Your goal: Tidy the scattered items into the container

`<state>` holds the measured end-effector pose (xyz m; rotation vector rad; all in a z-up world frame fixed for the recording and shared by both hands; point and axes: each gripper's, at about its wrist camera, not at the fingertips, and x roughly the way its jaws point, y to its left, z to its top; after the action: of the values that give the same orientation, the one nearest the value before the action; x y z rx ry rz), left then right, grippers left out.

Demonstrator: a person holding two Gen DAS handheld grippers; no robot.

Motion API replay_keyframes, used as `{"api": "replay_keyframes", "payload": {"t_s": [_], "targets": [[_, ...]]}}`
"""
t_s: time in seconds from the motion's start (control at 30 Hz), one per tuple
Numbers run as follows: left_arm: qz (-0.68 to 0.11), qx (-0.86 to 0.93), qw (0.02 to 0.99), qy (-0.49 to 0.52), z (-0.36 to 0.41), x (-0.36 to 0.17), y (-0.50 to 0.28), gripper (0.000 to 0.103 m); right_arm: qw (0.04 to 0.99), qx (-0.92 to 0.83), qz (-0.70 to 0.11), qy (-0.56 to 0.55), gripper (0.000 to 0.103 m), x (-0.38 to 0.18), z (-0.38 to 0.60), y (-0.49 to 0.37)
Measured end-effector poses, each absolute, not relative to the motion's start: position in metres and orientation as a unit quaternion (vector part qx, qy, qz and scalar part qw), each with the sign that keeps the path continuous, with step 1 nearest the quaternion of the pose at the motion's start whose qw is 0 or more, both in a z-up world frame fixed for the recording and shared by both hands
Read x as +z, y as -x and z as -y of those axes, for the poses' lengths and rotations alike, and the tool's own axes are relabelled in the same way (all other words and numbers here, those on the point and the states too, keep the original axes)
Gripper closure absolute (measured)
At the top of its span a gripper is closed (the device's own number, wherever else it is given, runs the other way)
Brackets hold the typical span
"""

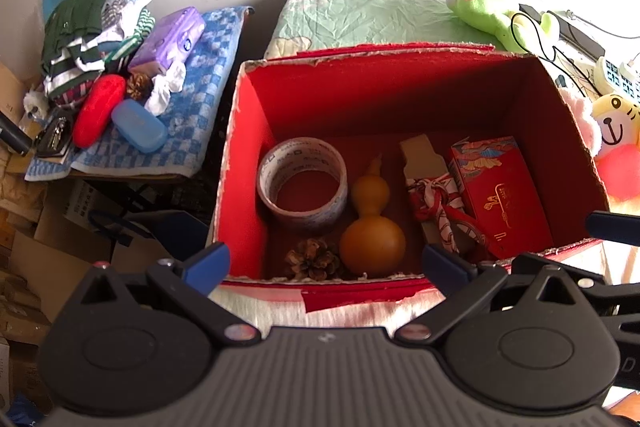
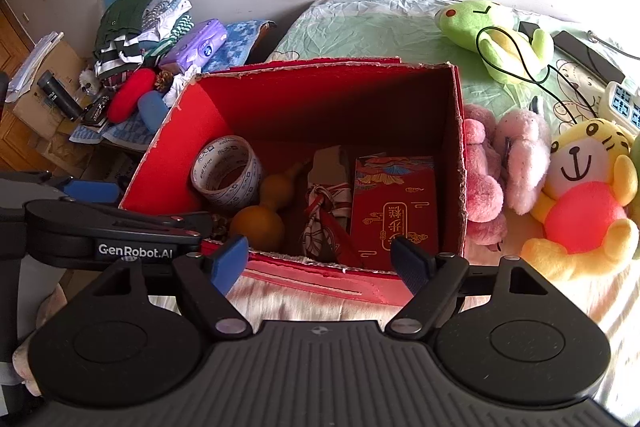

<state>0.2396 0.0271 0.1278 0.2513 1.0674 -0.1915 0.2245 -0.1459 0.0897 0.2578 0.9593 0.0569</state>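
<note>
Hovered at the lower frame edge, left gripper (image 1: 326, 265) spread wide, empty. Same for right gripper (image 2: 320, 259), wide, holding nothing. Sat mid-frame, red box (image 1: 400, 95), with tape roll (image 1: 302, 183), gourd (image 1: 372, 227), pine cone (image 1: 314, 259) inside.

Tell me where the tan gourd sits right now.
In both wrist views the tan gourd lies inside the red cardboard box, near its front wall, between the roll of printed tape and the ribbon-tied bundle.

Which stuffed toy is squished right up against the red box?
The pink plush toy. It presses against the box's right wall; the green frog and yellow tiger lie apart.
</note>
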Motion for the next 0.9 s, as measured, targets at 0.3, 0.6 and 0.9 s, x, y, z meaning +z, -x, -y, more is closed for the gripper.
{"api": "replay_keyframes", "payload": {"t_s": [0.3,0.6,0.9], "targets": [[-0.512,-0.090,0.847,-0.112,-0.030,0.127,-0.230,0.001,0.876,0.006,-0.460,-0.147,0.022,0.085,0.153,-0.221],[-0.531,-0.085,0.836,-0.110,-0.037,0.117,-0.218,0.001,0.878,0.024,-0.462,-0.127,0.022,0.086,0.144,-0.217],[-0.513,-0.090,0.846,-0.112,-0.030,0.125,-0.222,0.001,0.883,0.012,-0.449,-0.135,0.022,0.093,0.149,-0.215]]}}
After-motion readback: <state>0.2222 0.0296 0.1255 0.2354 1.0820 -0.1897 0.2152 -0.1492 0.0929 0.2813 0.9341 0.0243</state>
